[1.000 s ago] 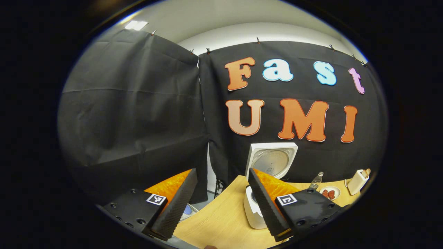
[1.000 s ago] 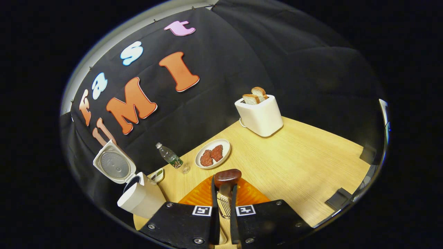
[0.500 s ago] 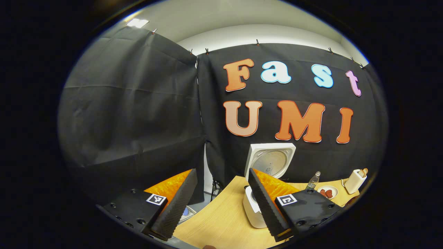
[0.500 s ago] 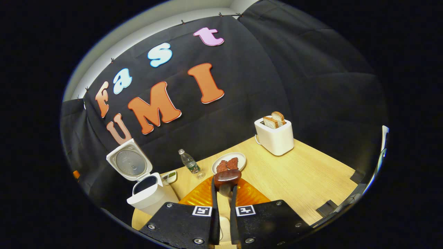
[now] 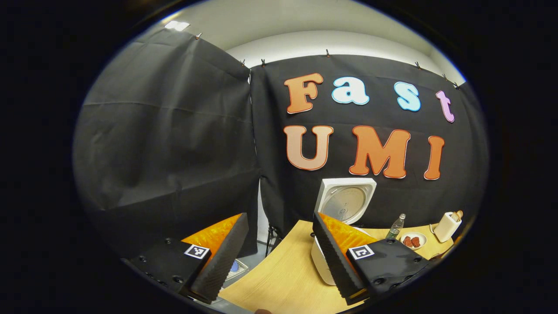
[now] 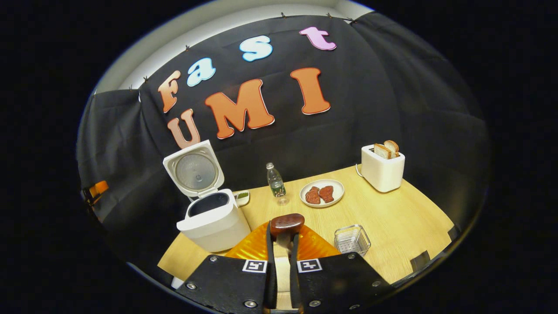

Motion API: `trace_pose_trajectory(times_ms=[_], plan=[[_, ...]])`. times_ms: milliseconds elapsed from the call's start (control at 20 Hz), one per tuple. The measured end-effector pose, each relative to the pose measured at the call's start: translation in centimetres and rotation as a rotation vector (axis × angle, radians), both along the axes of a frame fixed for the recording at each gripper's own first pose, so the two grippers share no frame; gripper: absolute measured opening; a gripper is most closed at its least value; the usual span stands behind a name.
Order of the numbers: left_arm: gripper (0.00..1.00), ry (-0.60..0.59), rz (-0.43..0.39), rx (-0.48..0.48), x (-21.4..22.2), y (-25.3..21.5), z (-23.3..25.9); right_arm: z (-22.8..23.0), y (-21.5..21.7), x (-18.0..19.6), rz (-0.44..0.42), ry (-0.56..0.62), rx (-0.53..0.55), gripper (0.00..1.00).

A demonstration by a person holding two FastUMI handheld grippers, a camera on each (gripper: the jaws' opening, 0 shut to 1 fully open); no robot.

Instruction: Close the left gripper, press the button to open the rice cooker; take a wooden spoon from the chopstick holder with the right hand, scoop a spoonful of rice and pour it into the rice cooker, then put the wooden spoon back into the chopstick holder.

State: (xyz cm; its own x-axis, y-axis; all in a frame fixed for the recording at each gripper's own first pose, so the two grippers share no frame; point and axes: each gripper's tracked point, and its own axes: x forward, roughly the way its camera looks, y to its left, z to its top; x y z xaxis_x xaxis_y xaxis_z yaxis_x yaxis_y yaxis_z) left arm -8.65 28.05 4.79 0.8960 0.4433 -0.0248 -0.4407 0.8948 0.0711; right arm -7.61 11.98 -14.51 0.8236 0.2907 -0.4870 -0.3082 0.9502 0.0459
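With the rice cooker (image 6: 212,218) already open ahead-left, the right hand-held gripper (image 6: 282,244) pinches the wooden spoon (image 6: 286,223); scooping, pouring and returning remain, left hand-held gripper (image 5: 279,248) gaping empty.

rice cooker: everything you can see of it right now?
The rice cooker is white, boxy with rounded corners, standing upright on the wooden table near its left edge. Its lid is swung up and open, showing a round grey metal inner plate. The dark inner pot is exposed; contents can't be made out. No hand-held gripper touches it.
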Motion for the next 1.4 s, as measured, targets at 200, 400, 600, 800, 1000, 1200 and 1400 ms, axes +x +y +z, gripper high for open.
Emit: trace_pose_trajectory(times_ms=[200,400,600,800,1000,1200,1400], plan=[[1.00,0.023,0.020,-0.007,-0.6,1.3,-0.8,-3.7,0.7,-1.1,0.027,0.018,-0.092,0.11],[1.00,0.034,0.038,0.021,-1.2,2.0,-0.8,-6.6,1.0,-1.9,0.067,0.050,-0.173,0.11],[1.00,0.049,0.057,0.041,-1.3,2.6,-1.1,-8.1,1.3,-2.6,0.085,0.053,-0.191,0.11],[1.00,0.061,0.050,0.033,-1.1,2.3,-1.6,-9.7,1.5,-3.1,0.059,0.104,-0.104,0.11],[1.00,0.061,0.044,0.030,-0.8,2.3,-1.8,-10.0,2.0,-3.3,0.006,0.162,0.037,0.11],[1.00,0.067,0.032,0.019,-0.4,1.9,-2.1,-10.4,0.9,-2.9,-0.071,0.253,0.243,0.11],[1.00,0.077,0.014,0.032,0.1,0.9,-2.4,-11.0,0.5,-2.6,-0.170,0.359,0.505,0.11]])
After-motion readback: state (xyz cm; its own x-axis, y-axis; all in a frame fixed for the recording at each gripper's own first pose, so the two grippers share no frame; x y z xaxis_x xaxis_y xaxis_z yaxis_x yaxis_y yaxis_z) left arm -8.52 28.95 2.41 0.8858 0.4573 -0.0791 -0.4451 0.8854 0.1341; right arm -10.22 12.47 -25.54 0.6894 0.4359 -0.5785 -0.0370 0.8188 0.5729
